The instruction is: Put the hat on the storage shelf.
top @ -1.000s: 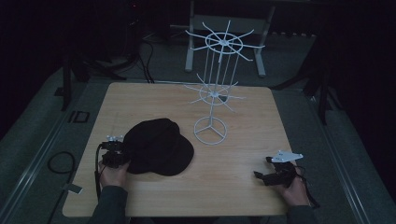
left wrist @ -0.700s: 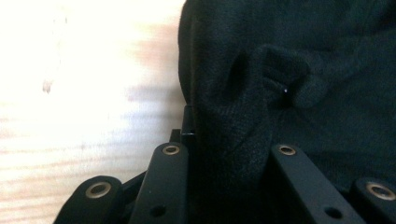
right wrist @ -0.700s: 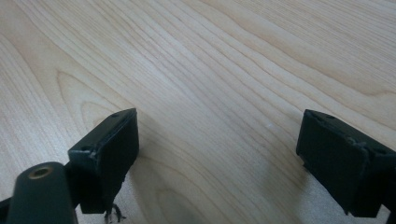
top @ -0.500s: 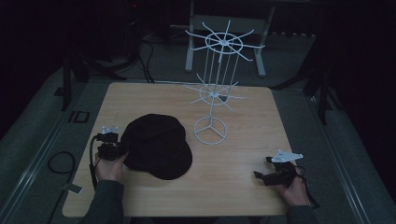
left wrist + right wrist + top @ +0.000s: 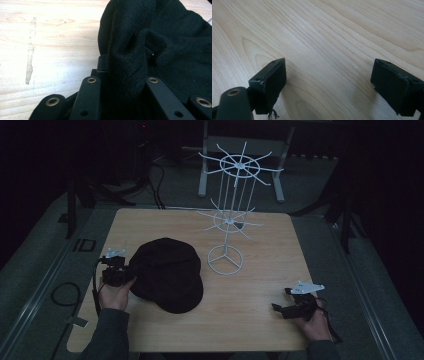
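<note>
Lifted since a second ago, the left hand-held gripper [image 5: 121, 270] clamps the soft black woven cap's [image 5: 167, 274] rim. Right of the cap, the right hand-held gripper [image 5: 328, 82] rests wide, empty, on the wood-grain tabletop [image 5: 260, 265].

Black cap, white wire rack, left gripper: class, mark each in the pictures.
black cap [image 5: 167, 272], high view, middle of its crown
white wire rack [image 5: 225, 259], high view, its ring base
left gripper [image 5: 121, 275], high view, jaws closed on the cap's edge
</note>
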A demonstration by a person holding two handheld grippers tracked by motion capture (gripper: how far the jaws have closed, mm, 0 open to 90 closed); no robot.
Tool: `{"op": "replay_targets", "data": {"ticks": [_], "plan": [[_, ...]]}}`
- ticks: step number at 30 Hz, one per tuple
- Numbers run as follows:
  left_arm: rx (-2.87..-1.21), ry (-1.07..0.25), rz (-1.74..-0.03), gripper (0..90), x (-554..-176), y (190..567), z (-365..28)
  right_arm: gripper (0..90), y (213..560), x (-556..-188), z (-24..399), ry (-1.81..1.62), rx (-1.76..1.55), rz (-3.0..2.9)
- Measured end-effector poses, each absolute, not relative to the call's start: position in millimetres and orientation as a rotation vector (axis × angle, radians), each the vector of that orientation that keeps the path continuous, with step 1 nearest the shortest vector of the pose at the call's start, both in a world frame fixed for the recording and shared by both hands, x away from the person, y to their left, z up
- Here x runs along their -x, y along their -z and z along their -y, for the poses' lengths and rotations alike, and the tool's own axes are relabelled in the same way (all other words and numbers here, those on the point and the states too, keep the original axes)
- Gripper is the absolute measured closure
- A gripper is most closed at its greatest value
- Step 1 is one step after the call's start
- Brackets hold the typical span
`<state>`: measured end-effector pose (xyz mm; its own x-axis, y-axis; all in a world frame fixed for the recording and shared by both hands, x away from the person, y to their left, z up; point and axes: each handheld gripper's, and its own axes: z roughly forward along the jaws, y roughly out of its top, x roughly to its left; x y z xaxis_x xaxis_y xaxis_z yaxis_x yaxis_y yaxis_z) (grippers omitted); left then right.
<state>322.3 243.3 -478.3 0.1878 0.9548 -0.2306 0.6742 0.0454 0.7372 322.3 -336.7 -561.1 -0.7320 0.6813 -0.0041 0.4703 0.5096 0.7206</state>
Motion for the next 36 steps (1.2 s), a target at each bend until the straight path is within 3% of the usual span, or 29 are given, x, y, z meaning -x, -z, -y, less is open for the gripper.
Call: {"op": "replay_targets", "data": {"ticks": [36], "plan": [[-1.632, -0.504, -1.356, 77.3, -318, 425, -262, 13.2, 561, -322, 337, -1.049, -0.972, -2.467]]}}
